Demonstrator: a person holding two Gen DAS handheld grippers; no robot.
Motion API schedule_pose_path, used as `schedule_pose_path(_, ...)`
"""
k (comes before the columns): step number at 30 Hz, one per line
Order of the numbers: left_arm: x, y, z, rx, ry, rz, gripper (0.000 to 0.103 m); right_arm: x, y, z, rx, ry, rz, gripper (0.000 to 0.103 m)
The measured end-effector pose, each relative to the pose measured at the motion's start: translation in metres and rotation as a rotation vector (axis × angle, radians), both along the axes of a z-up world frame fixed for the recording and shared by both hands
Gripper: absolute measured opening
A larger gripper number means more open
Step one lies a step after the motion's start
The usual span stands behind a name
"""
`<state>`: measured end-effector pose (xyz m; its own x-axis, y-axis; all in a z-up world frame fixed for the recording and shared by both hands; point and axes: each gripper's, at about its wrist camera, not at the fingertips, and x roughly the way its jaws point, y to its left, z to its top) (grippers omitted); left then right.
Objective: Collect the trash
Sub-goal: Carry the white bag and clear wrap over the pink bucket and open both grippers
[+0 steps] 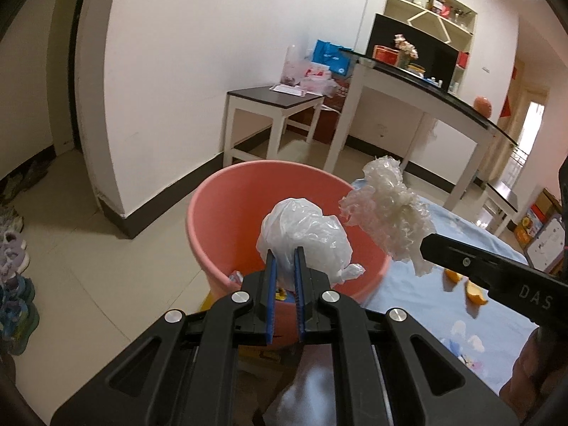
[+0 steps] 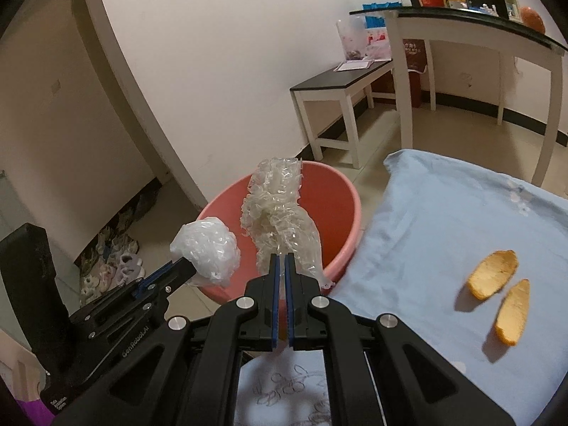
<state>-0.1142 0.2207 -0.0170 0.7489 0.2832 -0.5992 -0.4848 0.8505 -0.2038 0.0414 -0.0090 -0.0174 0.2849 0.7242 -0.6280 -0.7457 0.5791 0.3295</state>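
my left tool (image 1: 284, 254) pinches a white bag wad (image 1: 305, 238) right over the pink bucket (image 1: 227, 213); my right tool (image 2: 280, 259) pinches crinkled film (image 2: 280, 209), just short of its near rim.

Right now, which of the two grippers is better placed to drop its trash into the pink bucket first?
Probably the left gripper: its white plastic bag already hangs over the pink bucket. The right gripper holds its crumpled clear wrap nearer the rim, beside the blue cloth.
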Motion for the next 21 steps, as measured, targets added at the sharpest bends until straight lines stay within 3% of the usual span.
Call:
schedule_pose_path(16,0.003,0.014,-0.011,-0.014,0.003,0.039,0.010,0.011,0.024,-0.022,-0.042,0.021,0.020,0.003)
schedule_pose_path(21,0.003,0.019,-0.015,-0.040,0.014,0.051,0.024,0.012,0.026,-0.024,-0.041,0.020,0.028,0.003)
